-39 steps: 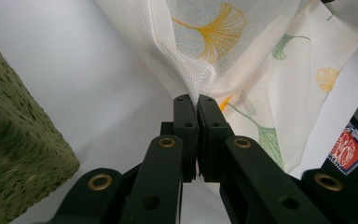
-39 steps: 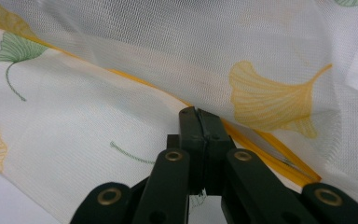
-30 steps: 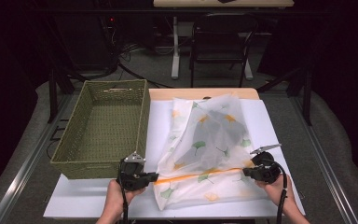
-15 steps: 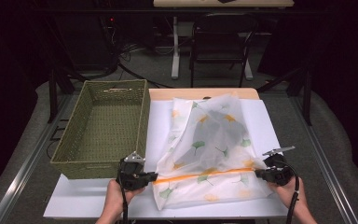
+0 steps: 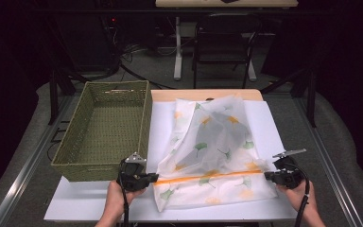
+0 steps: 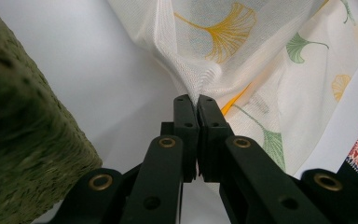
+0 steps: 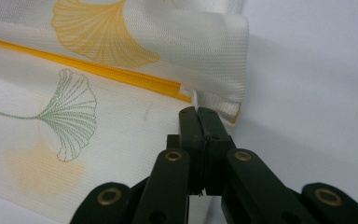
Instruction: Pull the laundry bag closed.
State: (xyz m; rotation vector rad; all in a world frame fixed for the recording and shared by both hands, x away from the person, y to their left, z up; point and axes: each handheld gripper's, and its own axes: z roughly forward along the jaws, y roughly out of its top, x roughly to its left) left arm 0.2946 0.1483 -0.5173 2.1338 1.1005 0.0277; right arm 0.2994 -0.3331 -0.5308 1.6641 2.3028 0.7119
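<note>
A: Start close in. What are the jaws of the left gripper (image 6: 198, 100) doing?

B: They are pressed together, pinching a gathered fold of the mesh laundry bag (image 6: 242, 51) at its near left end. In the high view the left gripper (image 5: 147, 178) sits at the bag's left edge, just in front of the basket's near corner.

A: And the right gripper (image 7: 199, 112)?

B: Clamped just as tight. A small white zipper pull (image 7: 195, 98) runs into the tips, at the end of the orange zipper (image 7: 98, 69). In the high view the right gripper (image 5: 270, 176) is at the bag's near right corner.

A: So the bag is held from both ends?

B: Yes, with the orange zipper (image 5: 208, 177) running between the two grippers near the bag's front edge.

A: Where does the bag lie?

B: The mesh laundry bag (image 5: 215, 151), white with ginkgo leaves printed in orange and green, is spread on the white table (image 5: 99, 201), its far end reaching toward the table's back edge.

A: Anything beyond it?

B: The green woven basket (image 5: 105, 132) stands just left of the bag, along the table's left side. Behind the table are chair legs and cables on a dark floor.
</note>
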